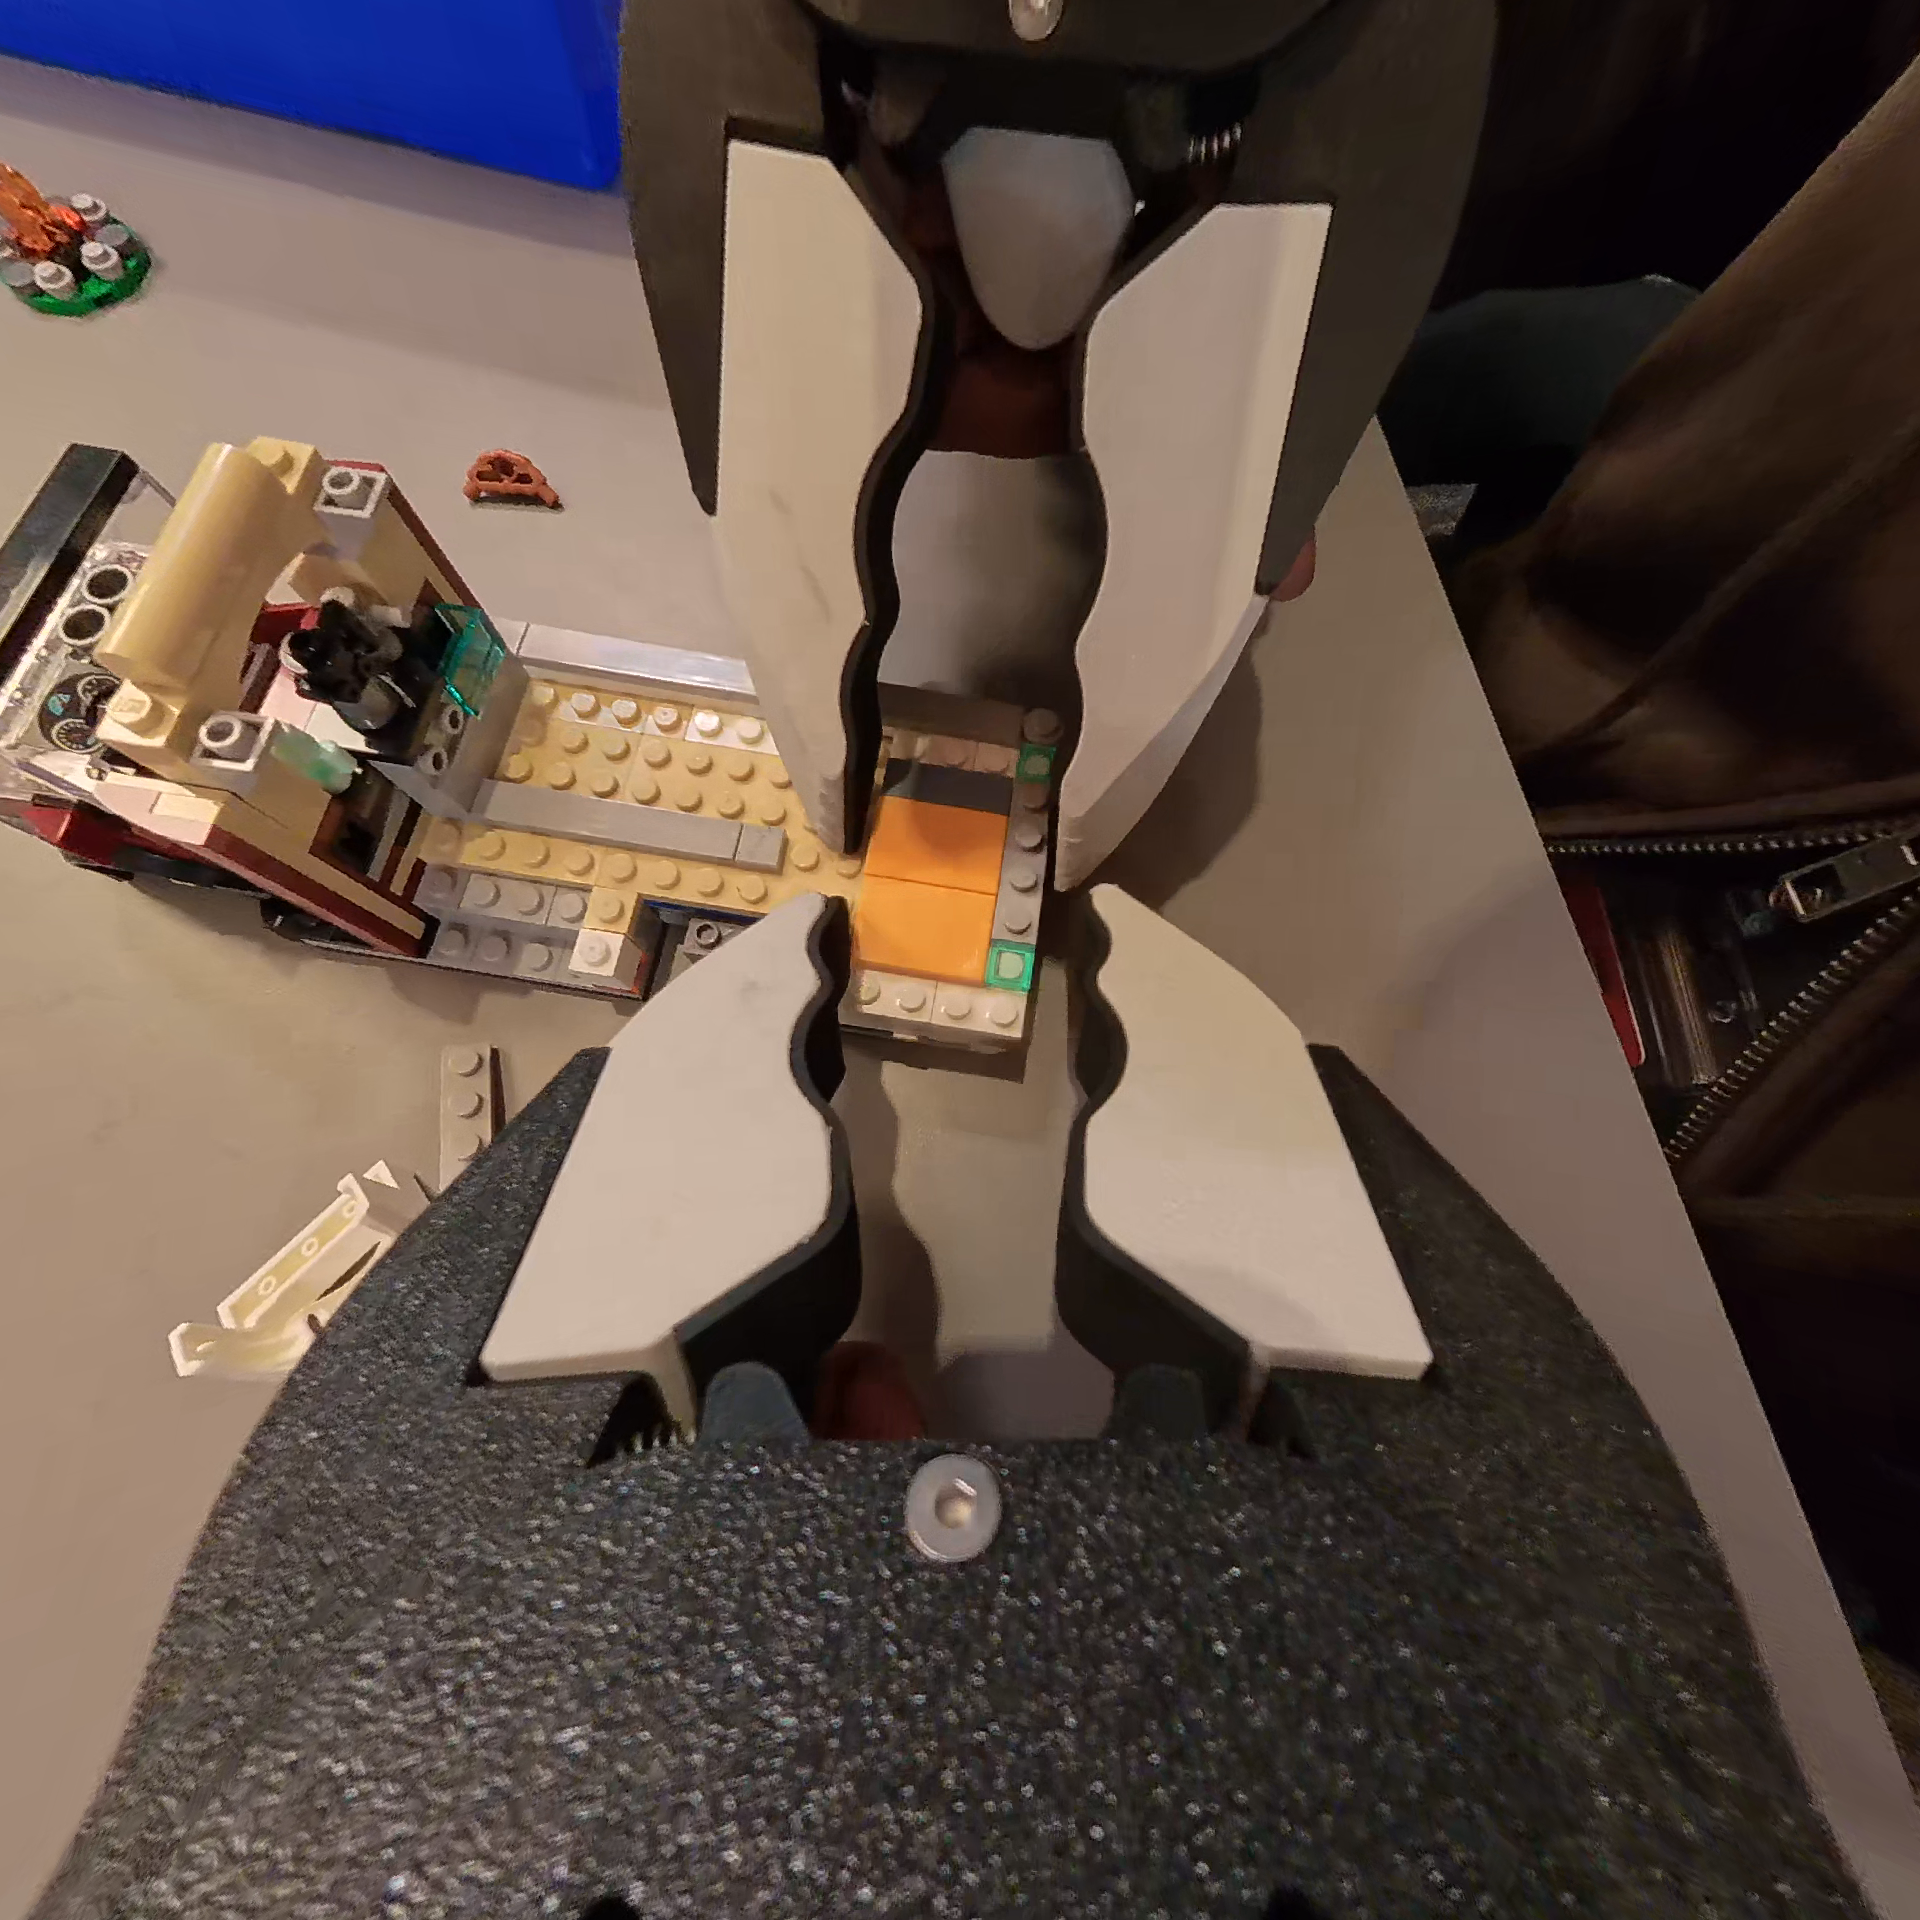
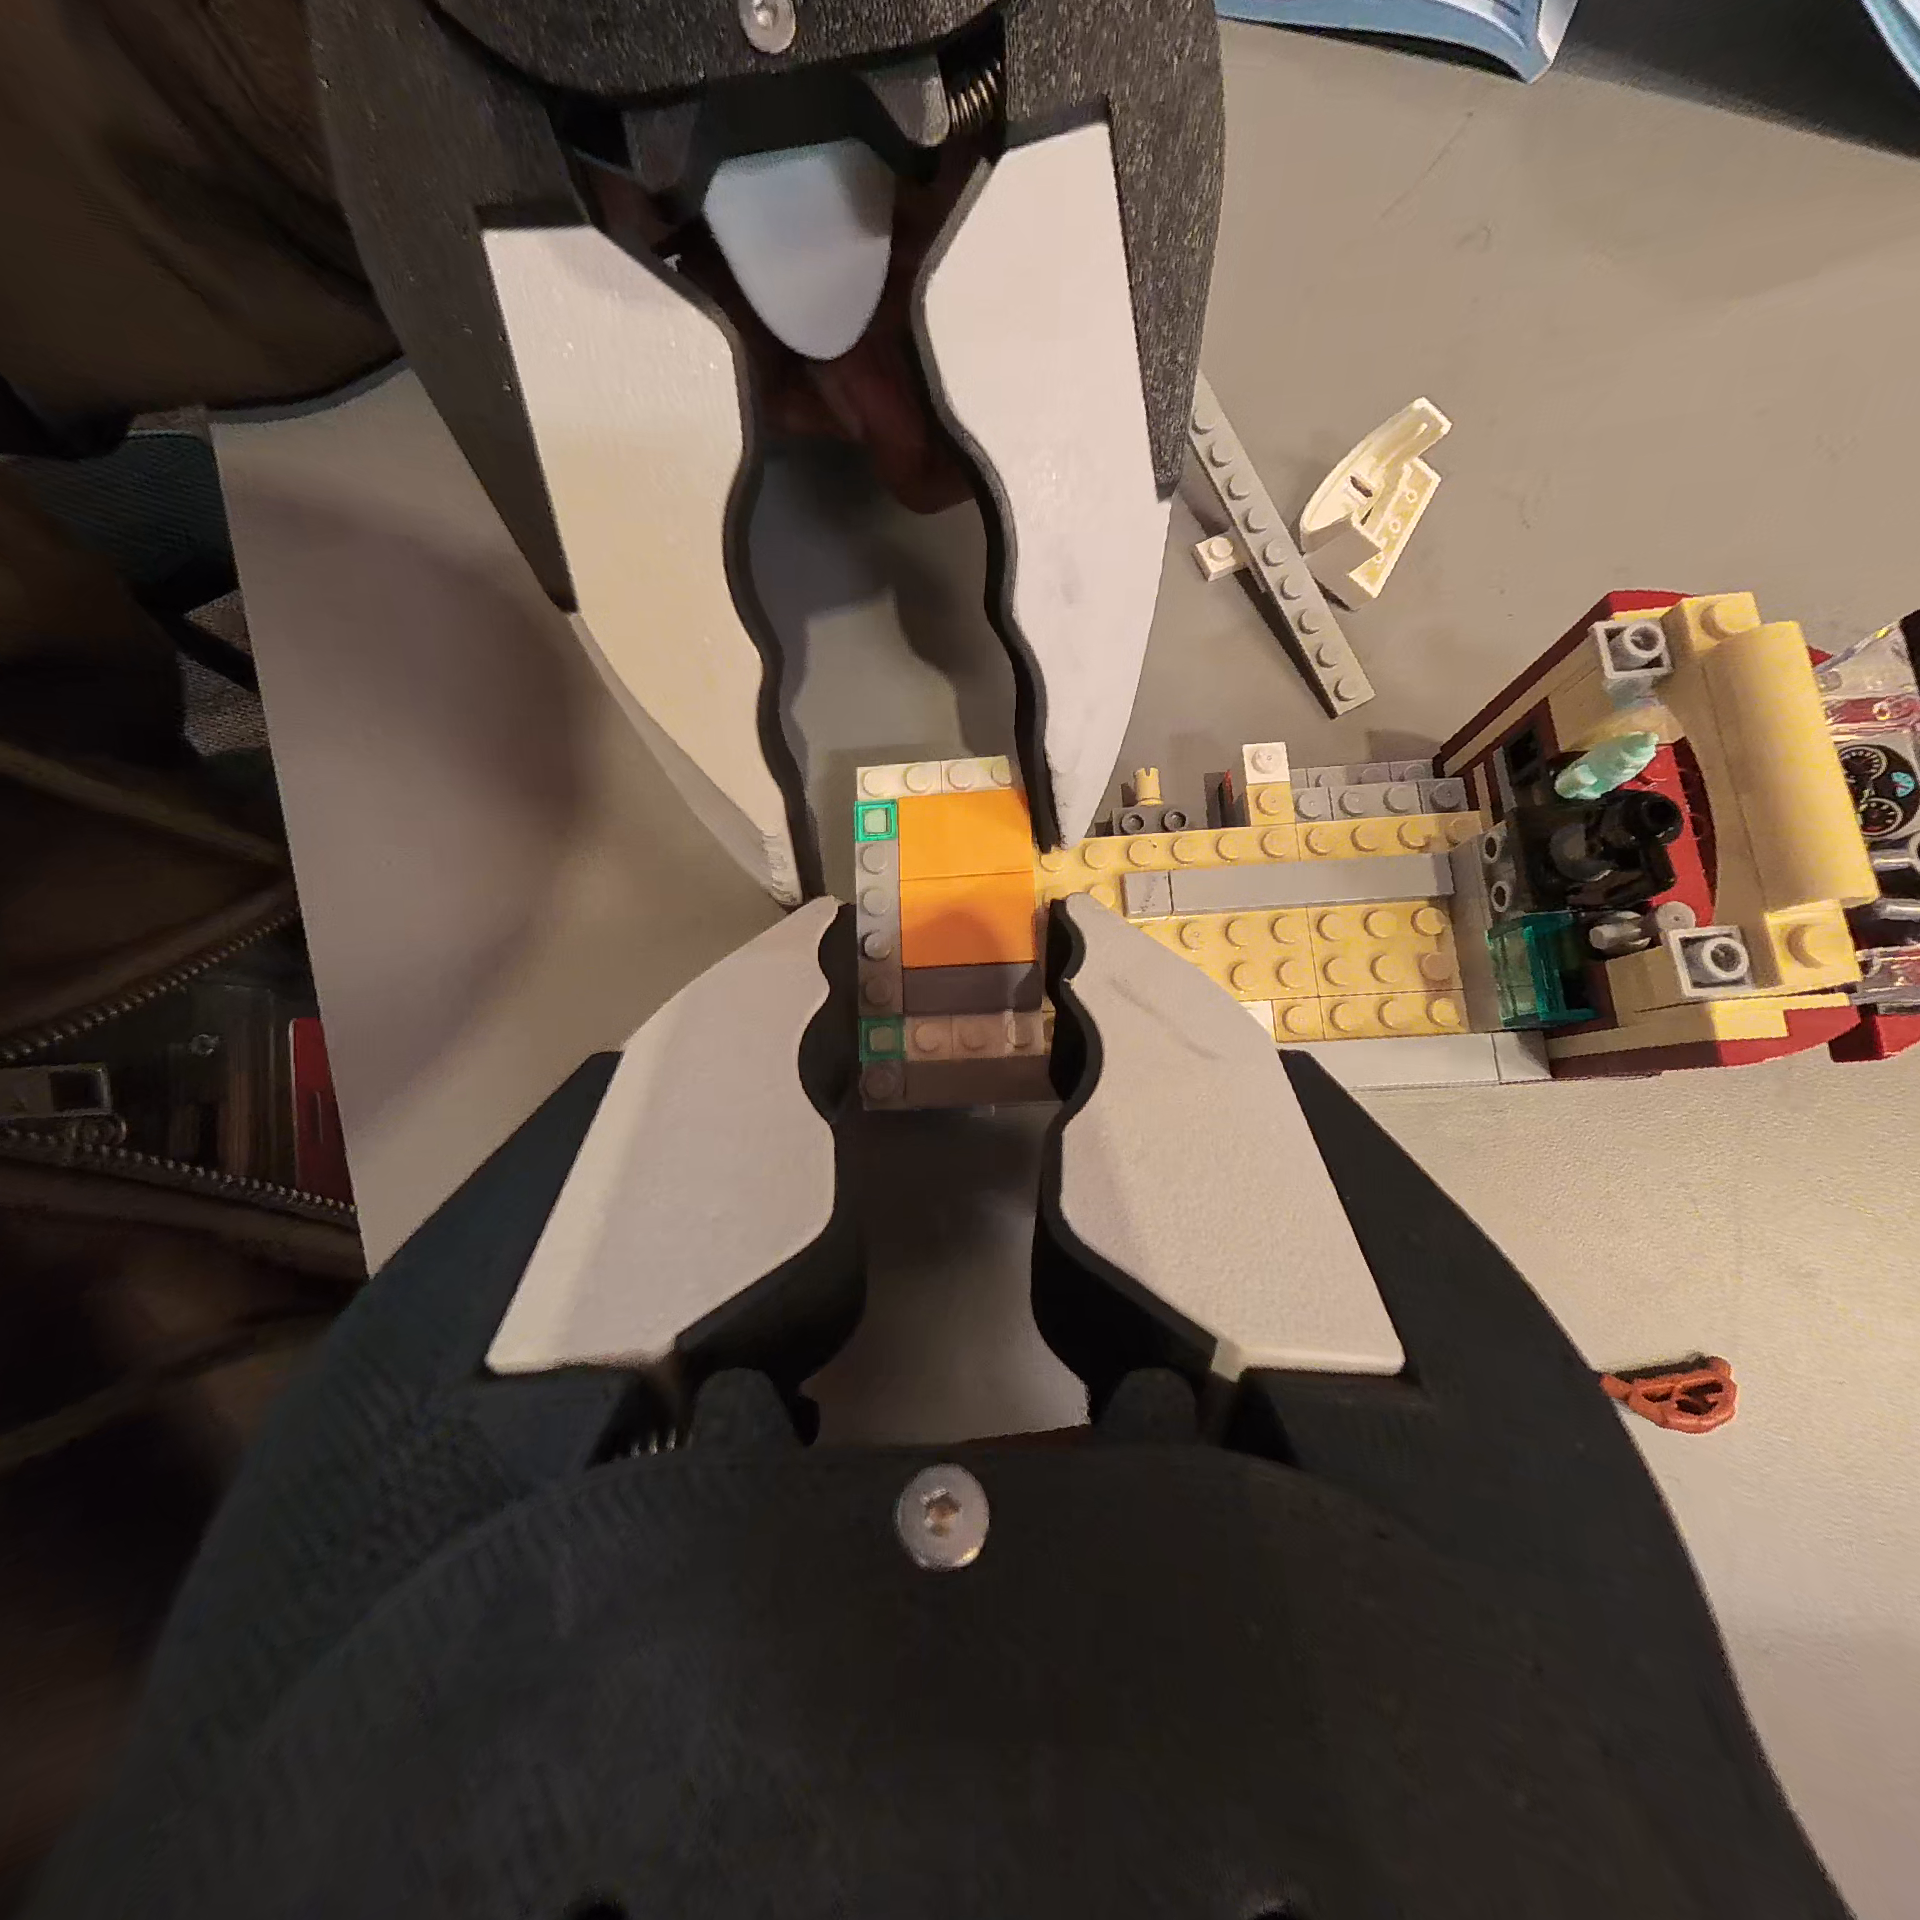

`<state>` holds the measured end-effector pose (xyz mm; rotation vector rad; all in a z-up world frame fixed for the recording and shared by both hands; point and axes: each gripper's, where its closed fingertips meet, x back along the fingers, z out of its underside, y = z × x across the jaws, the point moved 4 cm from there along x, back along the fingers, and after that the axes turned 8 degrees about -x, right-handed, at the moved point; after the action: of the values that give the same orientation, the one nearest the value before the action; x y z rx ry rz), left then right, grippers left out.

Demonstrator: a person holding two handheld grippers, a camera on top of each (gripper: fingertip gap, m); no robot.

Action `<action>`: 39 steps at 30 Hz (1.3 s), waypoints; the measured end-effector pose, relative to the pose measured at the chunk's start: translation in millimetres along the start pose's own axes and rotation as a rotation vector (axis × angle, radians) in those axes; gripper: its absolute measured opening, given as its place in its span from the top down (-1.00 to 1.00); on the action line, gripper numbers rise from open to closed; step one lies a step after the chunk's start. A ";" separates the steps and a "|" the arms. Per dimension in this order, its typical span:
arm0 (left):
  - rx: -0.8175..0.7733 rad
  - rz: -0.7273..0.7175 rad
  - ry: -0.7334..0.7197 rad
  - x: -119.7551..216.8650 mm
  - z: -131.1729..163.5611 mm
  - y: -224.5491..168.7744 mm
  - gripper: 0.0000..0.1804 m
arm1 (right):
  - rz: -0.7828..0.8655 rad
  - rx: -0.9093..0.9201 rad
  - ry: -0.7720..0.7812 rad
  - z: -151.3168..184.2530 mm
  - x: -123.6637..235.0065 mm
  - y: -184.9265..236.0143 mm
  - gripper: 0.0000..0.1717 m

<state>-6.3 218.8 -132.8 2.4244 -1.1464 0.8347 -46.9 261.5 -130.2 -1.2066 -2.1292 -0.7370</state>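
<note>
Squarely over the orange tiles [image 1: 935,883] capping one end of a brick model [image 1: 644,790], two hand-held grippers are meeting nose to nose. The right gripper [image 2: 945,925] is clamping that end, both pads pressing its sides just beside the orange tiles. The left gripper [image 1: 966,909] is straddling the same end with its jaws parted: one pad is touching, the other is standing just off the grey studded strip beside the orange tiles.

A lopsided squeeze could be popping bricks loose or skidding the model over the table [image 1: 1351,831] edge, which is running close beyond the orange tiles. The fingers are hiding the end's side walls, so how it is joining below the orange tiles cannot be told. The cab, farthest from the orange tiles, is being cut off by the frame.
</note>
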 end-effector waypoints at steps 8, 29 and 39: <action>-0.018 -0.017 -0.022 -1.1 0.2 -0.2 0.63 | -0.005 0.012 0.061 0.2 1.4 1.5 0.59; -0.039 -0.036 -0.019 -1.9 0.1 -1.4 0.63 | 0.001 0.052 0.073 1.2 1.5 2.8 0.62; -0.045 -0.032 -0.018 -2.2 0.0 -2.5 0.63 | -0.004 0.076 0.069 3.2 2.0 6.0 0.56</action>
<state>-5.4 221.6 -134.4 2.4123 -1.1183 0.7707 -43.2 267.5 -129.9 -1.1213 -2.0846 -0.6837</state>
